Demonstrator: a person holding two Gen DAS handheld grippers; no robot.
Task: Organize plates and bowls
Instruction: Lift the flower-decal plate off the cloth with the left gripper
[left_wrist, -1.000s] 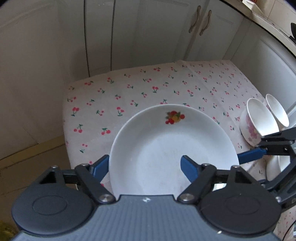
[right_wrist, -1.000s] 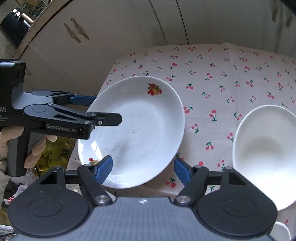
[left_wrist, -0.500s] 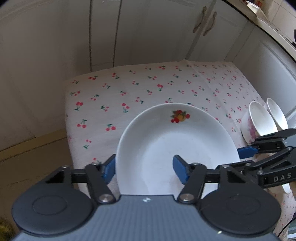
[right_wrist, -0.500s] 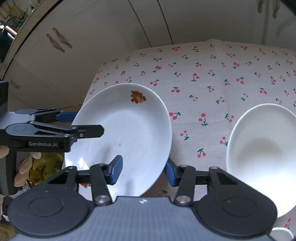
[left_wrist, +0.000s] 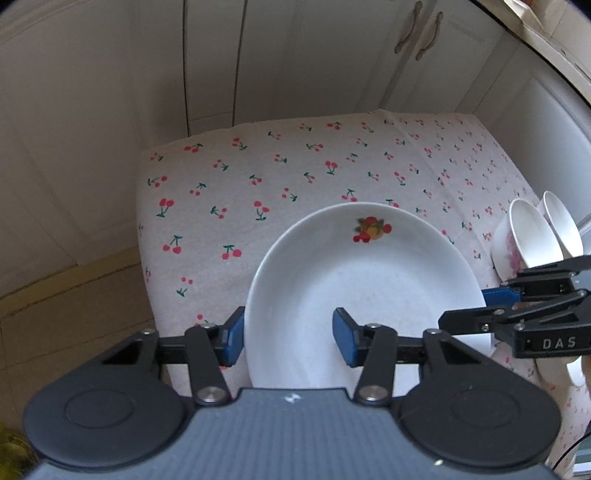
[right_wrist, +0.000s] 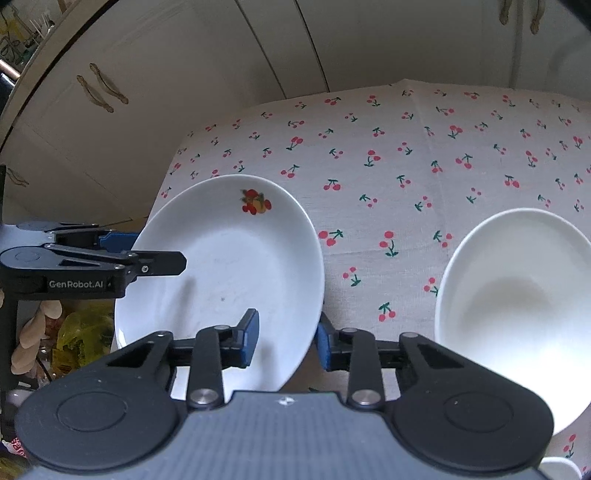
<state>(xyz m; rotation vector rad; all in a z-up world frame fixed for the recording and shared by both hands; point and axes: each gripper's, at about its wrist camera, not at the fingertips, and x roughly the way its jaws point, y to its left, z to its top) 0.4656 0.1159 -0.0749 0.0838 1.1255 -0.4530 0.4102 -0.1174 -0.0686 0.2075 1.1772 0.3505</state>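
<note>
A white plate with a fruit print lies at the near left corner of the cherry-print table. My left gripper straddles its left rim, jaws narrowed but with a gap on both sides. My right gripper straddles its right rim, also partly closed, not visibly pinching. Each gripper shows in the other's view, the right one and the left one. A plain white plate lies to the right.
Two white bowls lean on their sides at the table's right edge. White cabinet doors stand behind the table. The table's left edge drops to a tan floor. A yellow bag lies below left.
Both grippers have narrowed their jaws around opposite rims of the fruit-print plate. The plate sits a little further right in the left wrist view.
</note>
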